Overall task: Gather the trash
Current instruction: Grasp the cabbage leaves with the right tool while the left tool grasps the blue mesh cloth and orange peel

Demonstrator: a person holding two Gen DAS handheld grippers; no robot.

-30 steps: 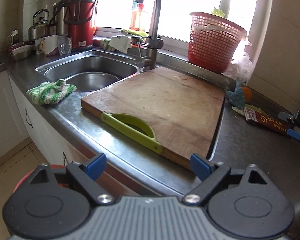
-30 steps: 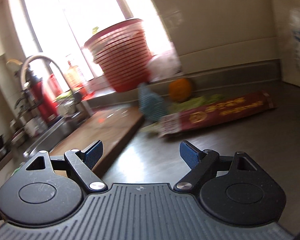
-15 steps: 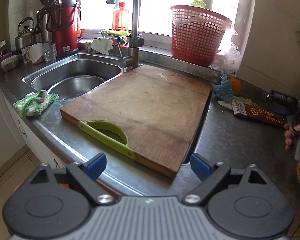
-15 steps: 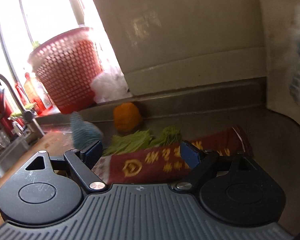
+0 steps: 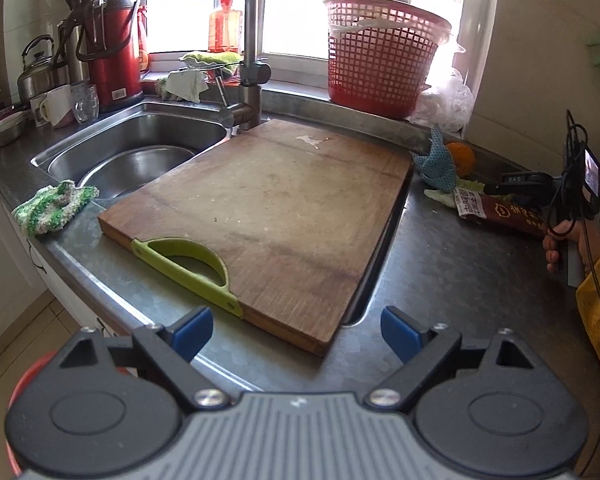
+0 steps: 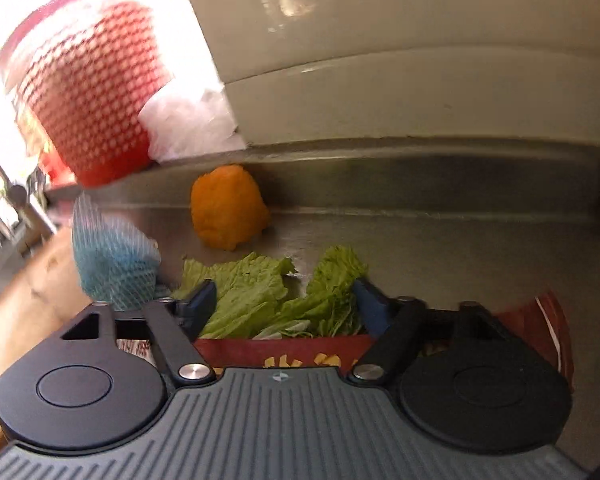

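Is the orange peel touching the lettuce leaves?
Apart. The right wrist view shows bare counter between the orange peel and the lettuce leaves.

Left gripper [image 5: 296, 330] wide open, nothing between jaws. Right gripper [image 6: 284, 300] tipped down, jaws just been closing, maybe not pressing anything yet. Right hand [image 5: 560, 244] grips handle.

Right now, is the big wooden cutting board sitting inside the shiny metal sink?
No, the wooden cutting board lies flat on the counter beside the metal sink.
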